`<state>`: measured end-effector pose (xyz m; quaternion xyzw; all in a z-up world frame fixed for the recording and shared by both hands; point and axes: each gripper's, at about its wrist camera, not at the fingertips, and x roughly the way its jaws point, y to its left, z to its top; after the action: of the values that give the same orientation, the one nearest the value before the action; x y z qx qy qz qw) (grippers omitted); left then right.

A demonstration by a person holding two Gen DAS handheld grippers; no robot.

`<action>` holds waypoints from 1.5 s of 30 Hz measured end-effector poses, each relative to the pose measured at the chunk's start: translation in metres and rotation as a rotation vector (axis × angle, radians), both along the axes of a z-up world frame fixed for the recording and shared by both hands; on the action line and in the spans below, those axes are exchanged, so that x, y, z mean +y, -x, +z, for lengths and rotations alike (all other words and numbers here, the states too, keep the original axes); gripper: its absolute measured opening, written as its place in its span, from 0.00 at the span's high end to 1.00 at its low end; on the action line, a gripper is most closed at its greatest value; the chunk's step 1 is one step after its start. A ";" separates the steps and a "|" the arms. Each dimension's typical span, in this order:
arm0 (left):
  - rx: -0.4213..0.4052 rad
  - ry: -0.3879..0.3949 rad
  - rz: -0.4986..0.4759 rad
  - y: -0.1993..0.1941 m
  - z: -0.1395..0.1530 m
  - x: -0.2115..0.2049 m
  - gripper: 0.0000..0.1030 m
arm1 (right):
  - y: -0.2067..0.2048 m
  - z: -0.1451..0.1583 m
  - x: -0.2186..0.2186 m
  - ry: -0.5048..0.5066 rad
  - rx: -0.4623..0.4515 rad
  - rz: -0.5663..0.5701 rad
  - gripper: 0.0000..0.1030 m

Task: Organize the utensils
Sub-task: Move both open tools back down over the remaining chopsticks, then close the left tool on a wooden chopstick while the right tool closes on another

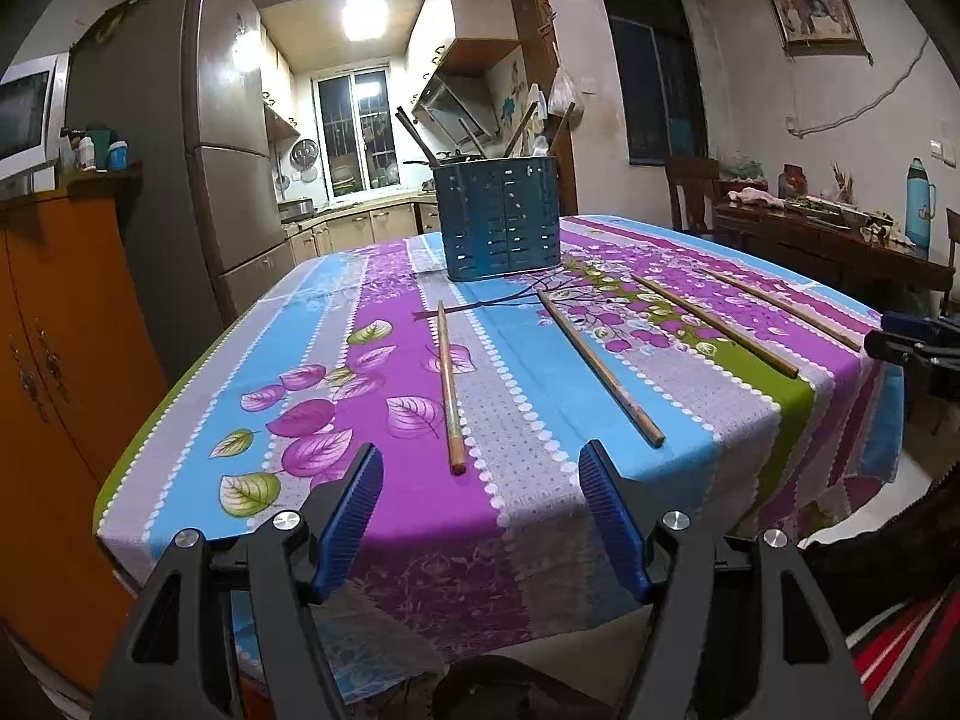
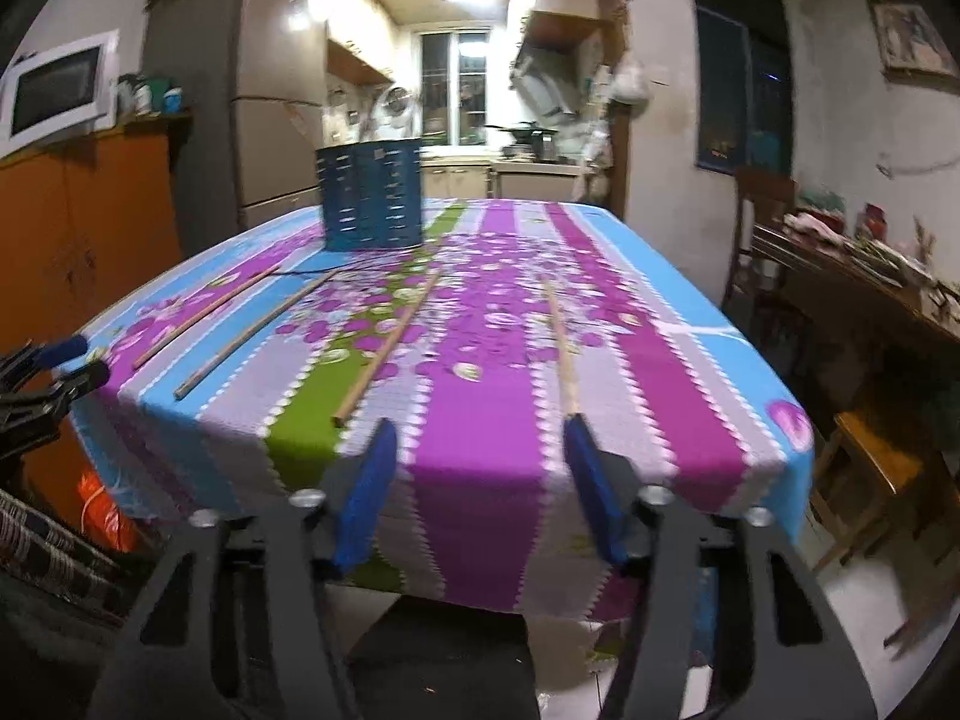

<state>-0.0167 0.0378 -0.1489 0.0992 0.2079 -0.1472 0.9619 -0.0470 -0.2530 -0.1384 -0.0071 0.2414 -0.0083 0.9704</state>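
Note:
Several wooden chopsticks lie apart on the flowered tablecloth [image 1: 690, 420], pointing toward a blue slotted utensil holder [image 1: 498, 216] at the far side; more sticks stand in it. My left gripper [image 1: 480, 456] hovers open at the table's near edge, and the leftmost chopstick [image 1: 449, 384] ends just ahead of its blue pads [image 1: 354, 510]. In the right wrist view, my right gripper [image 2: 480, 426] is open too. The rightmost chopstick [image 2: 561, 348] ends close to its right fingertip. The holder [image 2: 372, 204] stands far left there. Nothing is between either pair of jaws.
An orange cabinet [image 1: 54, 360] with a microwave [image 1: 24, 114] and a fridge [image 1: 228, 180] stand left of the table. A wooden side table [image 1: 840, 240] with clutter and a blue thermos [image 1: 920, 210] is on the right, and a wooden stool [image 2: 870, 468] is near the corner.

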 end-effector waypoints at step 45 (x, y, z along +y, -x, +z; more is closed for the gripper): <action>0.006 0.099 0.000 -0.037 -0.025 0.011 0.85 | -0.046 -0.018 0.061 0.034 0.050 0.017 0.93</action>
<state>0.0199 0.0493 -0.1739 0.0508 0.2031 -0.1577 0.9650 -0.0009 -0.1916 -0.1565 -0.0257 0.2652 -0.0041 0.9638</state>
